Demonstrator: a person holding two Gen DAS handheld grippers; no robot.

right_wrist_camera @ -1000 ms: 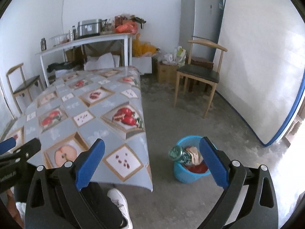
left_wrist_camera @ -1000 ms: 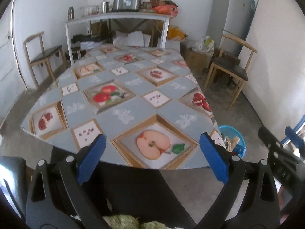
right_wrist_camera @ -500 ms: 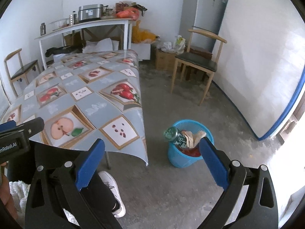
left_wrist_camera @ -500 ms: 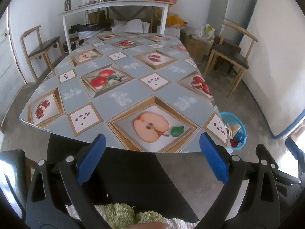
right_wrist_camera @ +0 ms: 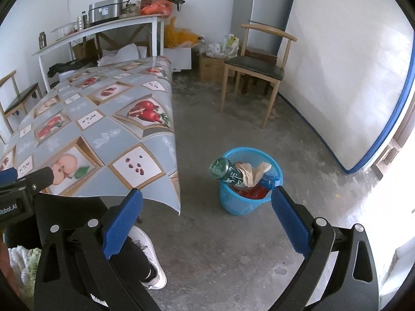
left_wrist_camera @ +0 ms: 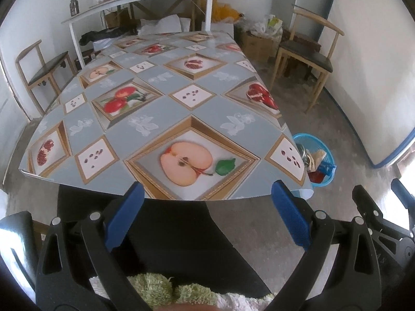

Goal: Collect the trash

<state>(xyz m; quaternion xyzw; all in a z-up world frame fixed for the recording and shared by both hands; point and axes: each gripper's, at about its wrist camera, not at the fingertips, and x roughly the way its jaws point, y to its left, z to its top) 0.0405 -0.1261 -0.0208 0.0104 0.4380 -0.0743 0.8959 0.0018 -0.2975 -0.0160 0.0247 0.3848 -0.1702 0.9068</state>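
A blue plastic trash basket (right_wrist_camera: pixel 275 160) stands on the concrete floor right of the table. It holds a green bottle (right_wrist_camera: pixel 226 173), crumpled brown paper (right_wrist_camera: pixel 253 171) and red and blue wrappers. The basket also shows in the left wrist view (left_wrist_camera: pixel 324 147), past the table's near right corner. My left gripper (left_wrist_camera: pixel 207 217) is open and empty, held above the table's near edge. My right gripper (right_wrist_camera: pixel 205 219) is open and empty, held above the floor in front of the basket. The table (left_wrist_camera: pixel 166 108) has a fruit-pattern cloth with no loose items on it.
A wooden chair (right_wrist_camera: pixel 255 64) stands at the right near the white board on the wall. Another chair (left_wrist_camera: pixel 42 70) stands at the left. A white shelf table (right_wrist_camera: pixel 103 29) with pots stands at the back. My leg and white shoe (right_wrist_camera: pixel 149 256) are below the right gripper.
Both grippers have risen and tilted downward, so the table and basket appear lower and farther. Both stay open and empty.
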